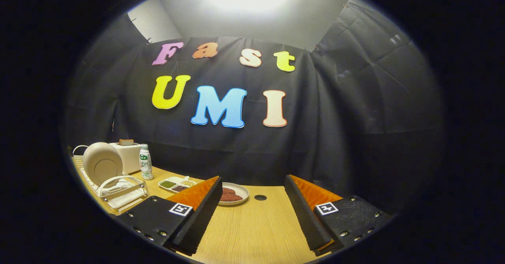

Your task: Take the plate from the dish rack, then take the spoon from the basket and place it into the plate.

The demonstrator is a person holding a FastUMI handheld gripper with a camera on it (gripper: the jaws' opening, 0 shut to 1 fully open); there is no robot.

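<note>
Gripper view: claw [252, 212] spread wide above the counter [252, 232], gripping nothing. Plate [101, 163] stands on edge in the dish rack [118, 195] at the counter's left edge. Small dish [233, 195] of dark food lies just ahead of the fingers.

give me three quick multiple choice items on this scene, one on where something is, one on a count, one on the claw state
1. Where is the beige plate?
A. upright in the dish rack
B. flat between the fingers
C. on the toaster

2. How many compartments with fillings show in the divided tray?
A. one
B. three
C. five

3. The claw is:
A. shut on the plate
B. shut on a spoon
C. open, holding nothing

Answers: 1 A, the plate stands on edge in the rack. 2 B, three patches of filling. 3 C, bare table lies between the spread fingers.
</note>
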